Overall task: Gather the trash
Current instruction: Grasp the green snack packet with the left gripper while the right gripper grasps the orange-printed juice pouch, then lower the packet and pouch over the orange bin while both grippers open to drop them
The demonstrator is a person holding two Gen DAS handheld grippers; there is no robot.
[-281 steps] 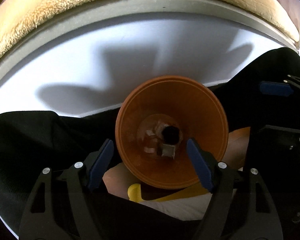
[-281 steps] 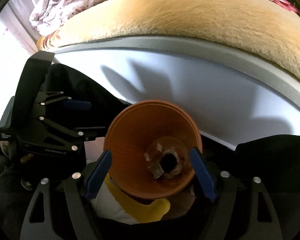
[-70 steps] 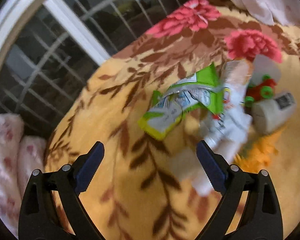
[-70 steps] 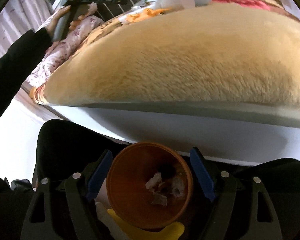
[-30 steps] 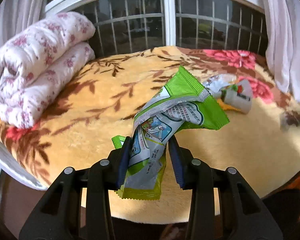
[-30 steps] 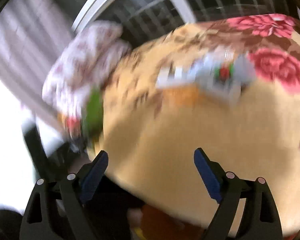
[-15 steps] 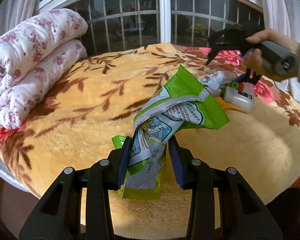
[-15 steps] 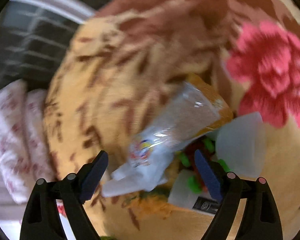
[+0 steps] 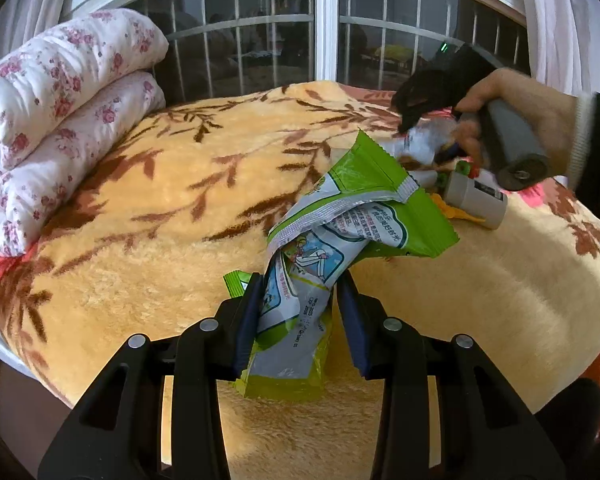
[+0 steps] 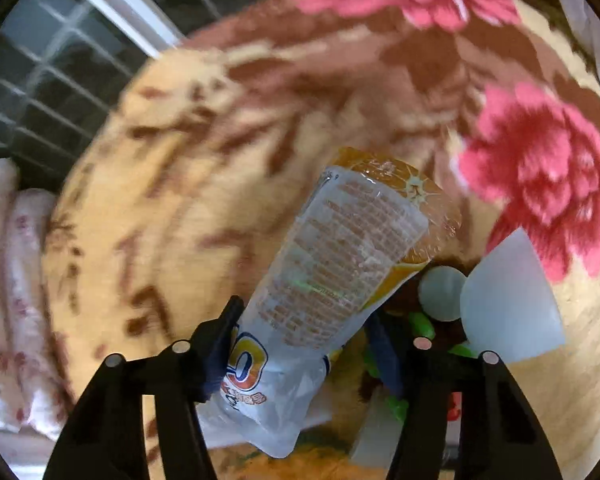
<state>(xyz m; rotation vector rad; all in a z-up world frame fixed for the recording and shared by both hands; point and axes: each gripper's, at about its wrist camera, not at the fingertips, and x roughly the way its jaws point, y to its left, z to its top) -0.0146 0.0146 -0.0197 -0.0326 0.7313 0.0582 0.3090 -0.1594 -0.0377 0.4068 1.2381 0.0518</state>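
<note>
My left gripper (image 9: 299, 304) is shut on a green and white snack wrapper (image 9: 340, 220) and holds it above the yellow floral blanket (image 9: 160, 208). My right gripper (image 10: 304, 336) has closed on a clear and orange snack bag (image 10: 340, 256) lying on the blanket (image 10: 204, 168). In the left wrist view the right gripper sits at the far right, a hand around its grey handle (image 9: 512, 148), over the trash pile. A white cup (image 10: 508, 308), a white lid (image 10: 440, 292) and green and red bits (image 10: 420, 324) lie beside the bag.
A folded floral quilt (image 9: 56, 120) lies at the bed's left side. A barred window (image 9: 328, 24) stands behind the bed. A grey-white tube (image 9: 476, 196) and orange scraps (image 9: 452, 210) lie in the pile. A white curtain (image 9: 572, 20) hangs at the right.
My right gripper has closed around the clear and orange bag, which it only hovered over with jaws wide half a second ago. My left gripper keeps hold of the green wrapper, drawn back slightly.
</note>
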